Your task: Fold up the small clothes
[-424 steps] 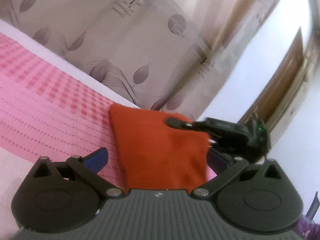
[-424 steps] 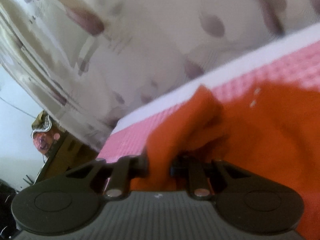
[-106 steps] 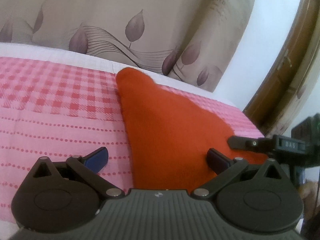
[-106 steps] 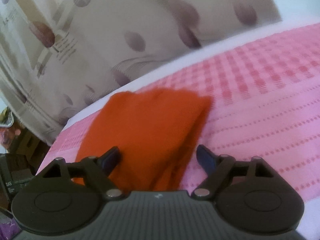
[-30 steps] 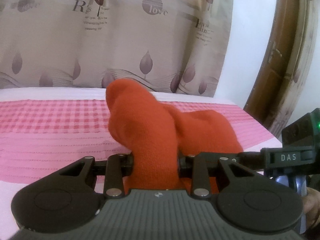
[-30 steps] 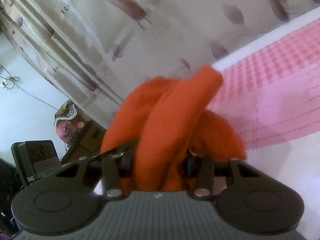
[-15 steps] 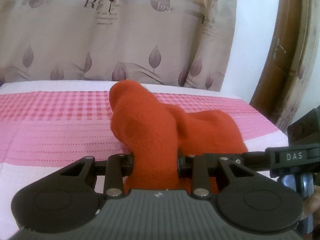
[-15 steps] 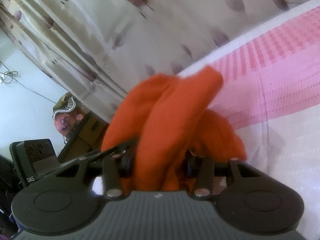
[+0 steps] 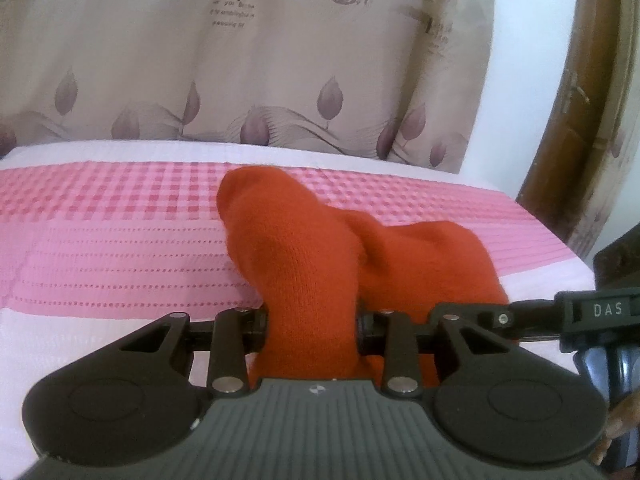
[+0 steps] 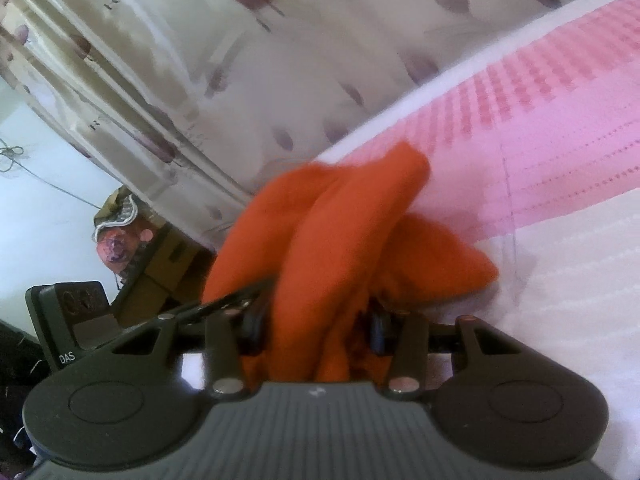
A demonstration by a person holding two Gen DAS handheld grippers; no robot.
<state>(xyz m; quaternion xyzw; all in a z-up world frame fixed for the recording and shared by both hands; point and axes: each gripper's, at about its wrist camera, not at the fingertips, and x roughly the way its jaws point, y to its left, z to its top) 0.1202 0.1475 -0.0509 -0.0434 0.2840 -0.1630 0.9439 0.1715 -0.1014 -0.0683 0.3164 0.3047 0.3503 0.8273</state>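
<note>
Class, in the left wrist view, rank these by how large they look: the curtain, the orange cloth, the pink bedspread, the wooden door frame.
1. curtain
2. pink bedspread
3. orange cloth, enlarged by nearness to the camera
4. wooden door frame, only partly in view

"love" on the curtain (image 9: pixel 248 52); "DAS" on the right gripper (image 9: pixel 608 310) and left gripper (image 10: pixel 66 358).

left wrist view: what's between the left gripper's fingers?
A bunched fold of the orange cloth fills the gap of the left gripper; its jaws have just been opening slightly. Shows in the left wrist view.
</note>
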